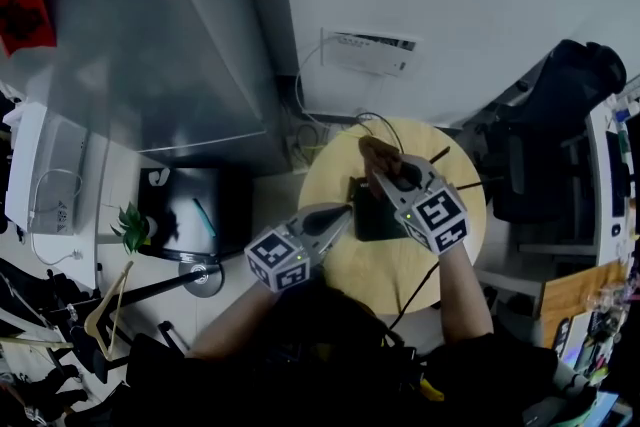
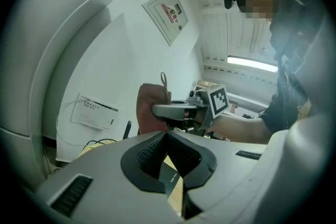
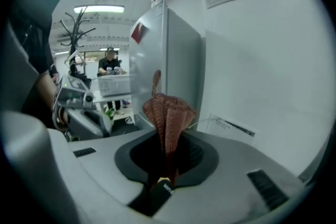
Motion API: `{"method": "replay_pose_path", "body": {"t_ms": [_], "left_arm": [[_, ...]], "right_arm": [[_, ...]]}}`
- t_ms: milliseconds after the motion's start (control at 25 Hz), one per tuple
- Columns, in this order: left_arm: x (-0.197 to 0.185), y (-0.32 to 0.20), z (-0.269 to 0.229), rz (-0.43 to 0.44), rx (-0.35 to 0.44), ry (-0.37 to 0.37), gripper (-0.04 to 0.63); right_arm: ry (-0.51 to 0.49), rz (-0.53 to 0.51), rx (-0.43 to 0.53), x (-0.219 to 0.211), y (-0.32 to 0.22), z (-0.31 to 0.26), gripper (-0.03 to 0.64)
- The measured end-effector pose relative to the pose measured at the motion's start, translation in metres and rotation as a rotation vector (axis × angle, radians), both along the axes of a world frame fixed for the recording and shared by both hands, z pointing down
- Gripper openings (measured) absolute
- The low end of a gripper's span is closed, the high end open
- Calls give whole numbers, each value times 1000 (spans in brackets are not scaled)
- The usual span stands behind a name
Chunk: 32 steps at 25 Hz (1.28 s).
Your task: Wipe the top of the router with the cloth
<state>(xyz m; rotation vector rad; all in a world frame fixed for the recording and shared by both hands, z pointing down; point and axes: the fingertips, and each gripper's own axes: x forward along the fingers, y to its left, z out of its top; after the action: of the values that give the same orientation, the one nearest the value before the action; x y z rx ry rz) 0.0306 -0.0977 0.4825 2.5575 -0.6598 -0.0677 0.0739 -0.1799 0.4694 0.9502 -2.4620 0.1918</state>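
On the round pale-wood table (image 1: pixel 335 177) lies the flat black router (image 1: pixel 372 217), near the middle of the top, with a thin antenna sticking out to its far right and dark cables trailing off the near edge. The right gripper (image 1: pixel 386 173) reaches in from the near right over the router's far part, its jaws pinching the brown cloth (image 1: pixel 377 152) – in the right gripper view the ribbed fabric stands up out of the closed pads in a bunched fan with a small loop at its top. The cloth sits at the far edge of the router; whether it touches the casing cannot be told. The left gripper (image 1: pixel 344 212) comes in from the near left, its tips just beside the router's left edge, and its own view shows the two dark pads pressed together at the tip with nothing between them – only a strip of the router and table shows through the gap below. Each gripper carries a marker cube (image 1: pixel 438 218) close to the person's hand. On the white wall beyond the table hangs a white wall box (image 1: pixel 370 52) with thin wires looping down from it. To the far left stands a tall grey cabinet (image 1: pixel 150 55), and left of the table are a small green plant (image 1: pixel 131 227) and a wooden coat hanger (image 1: pixel 106 307)
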Motion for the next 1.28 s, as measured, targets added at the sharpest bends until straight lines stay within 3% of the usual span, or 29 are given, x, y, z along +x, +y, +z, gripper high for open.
{"method": "replay_pose_path", "body": {"t_ms": [280, 480, 680, 840, 960, 1120, 1280], "left_arm": [[-7, 7, 5, -15, -20, -12, -9], [-20, 10, 10, -36, -40, -11, -9], [-38, 11, 17, -80, -44, -19, -8], [-47, 9, 21, -103, -55, -17, -9], [-48, 8, 16, -108, -81, 11, -8], [-47, 5, 18, -95, -71, 16, -9], [-43, 2, 19, -81, -77, 23, -8]], "right_arm": [[451, -56, -183, 21, 19, 133, 63], [632, -71, -263, 21, 16, 181, 64], [657, 14, -308, 16, -2, 190, 63], [551, 76, -419, 8, -8, 214, 64], [530, 173, -471, 15, -12, 215, 63], [385, 246, -495, 8, -18, 219, 63], [321, 304, -454, 10, -16, 205, 63]]}}
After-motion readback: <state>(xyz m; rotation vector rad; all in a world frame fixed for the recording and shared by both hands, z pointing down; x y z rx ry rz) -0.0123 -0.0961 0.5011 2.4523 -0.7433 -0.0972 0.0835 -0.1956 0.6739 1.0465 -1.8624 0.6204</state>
